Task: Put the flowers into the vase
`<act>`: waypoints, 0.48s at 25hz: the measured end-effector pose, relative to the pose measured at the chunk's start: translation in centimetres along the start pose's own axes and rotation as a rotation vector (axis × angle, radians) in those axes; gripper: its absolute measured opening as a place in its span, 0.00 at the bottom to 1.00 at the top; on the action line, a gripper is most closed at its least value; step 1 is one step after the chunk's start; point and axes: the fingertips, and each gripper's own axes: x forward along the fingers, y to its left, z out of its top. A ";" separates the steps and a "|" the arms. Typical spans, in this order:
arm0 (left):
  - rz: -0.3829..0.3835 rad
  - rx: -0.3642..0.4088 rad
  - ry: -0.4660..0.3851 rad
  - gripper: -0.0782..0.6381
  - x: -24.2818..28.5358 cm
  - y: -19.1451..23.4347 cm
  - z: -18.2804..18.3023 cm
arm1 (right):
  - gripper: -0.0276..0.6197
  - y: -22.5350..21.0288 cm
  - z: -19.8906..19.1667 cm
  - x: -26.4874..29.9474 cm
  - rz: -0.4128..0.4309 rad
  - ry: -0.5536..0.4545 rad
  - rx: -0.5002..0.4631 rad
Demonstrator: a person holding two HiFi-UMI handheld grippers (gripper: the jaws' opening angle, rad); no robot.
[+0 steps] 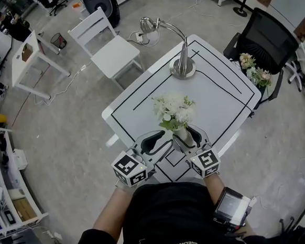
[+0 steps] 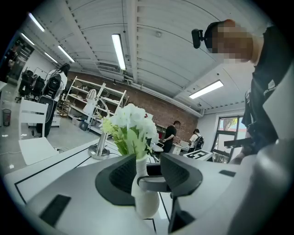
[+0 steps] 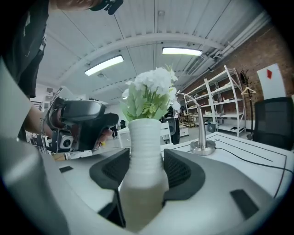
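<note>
Your right claw (image 3: 146, 170) is clamped on the white vase (image 3: 145, 137) — flowers (image 3: 149, 94) already in it — standing on the worktop (image 1: 213, 95) close to you. Your left claw (image 2: 148, 174) hangs half open beside the vase — gripping nothing.

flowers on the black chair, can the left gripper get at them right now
Probably not: the flowers lie on the chair past the table's far right corner, while the left gripper is at the near edge by the vase.
</note>
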 end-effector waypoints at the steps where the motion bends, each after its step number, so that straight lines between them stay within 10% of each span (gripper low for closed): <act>1: 0.003 -0.004 0.006 0.31 -0.1 0.0 -0.3 | 0.42 -0.3 -0.1 0.0 -0.006 0.000 -0.006; 12: 0.052 -0.066 0.020 0.31 -0.9 1.5 -1.7 | 0.40 -0.6 -0.3 0.1 0.014 -0.050 -0.012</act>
